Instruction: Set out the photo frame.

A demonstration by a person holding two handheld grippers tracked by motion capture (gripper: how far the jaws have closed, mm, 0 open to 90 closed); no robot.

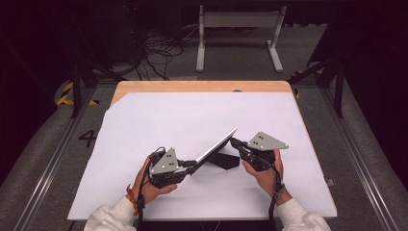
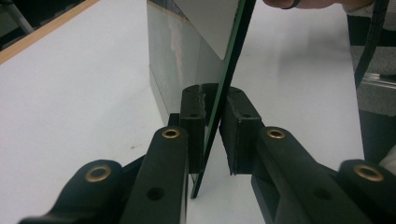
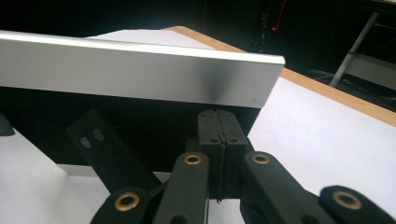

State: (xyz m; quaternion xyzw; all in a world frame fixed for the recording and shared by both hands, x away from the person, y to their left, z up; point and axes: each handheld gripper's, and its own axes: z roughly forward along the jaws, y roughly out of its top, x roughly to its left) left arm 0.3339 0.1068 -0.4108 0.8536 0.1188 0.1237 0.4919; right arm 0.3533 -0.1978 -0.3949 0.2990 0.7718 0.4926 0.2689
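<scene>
The left gripper [image 1: 191, 164] clamps the lower edge of a framed mirror [image 1: 216, 146], which stands tilted at the table's [image 1: 144, 125] six o'clock area. At its three o'clock, the right gripper [image 1: 234, 142] has its jaws fully closed, pressed against the mirror's black back by the prop stand [image 3: 109, 151].

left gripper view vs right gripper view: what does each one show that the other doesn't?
Left gripper view: the framed panel's glossy front and thin green edge, which runs between the left hand-held gripper's jaws. A finger of the other hand shows at the top.

Right gripper view: the panel's black back, its stand leg and its silver rim. The right hand-held gripper's jaws are shut together. The wooden table edge is clear here.

Both: the same panel over the white sheet.
</scene>
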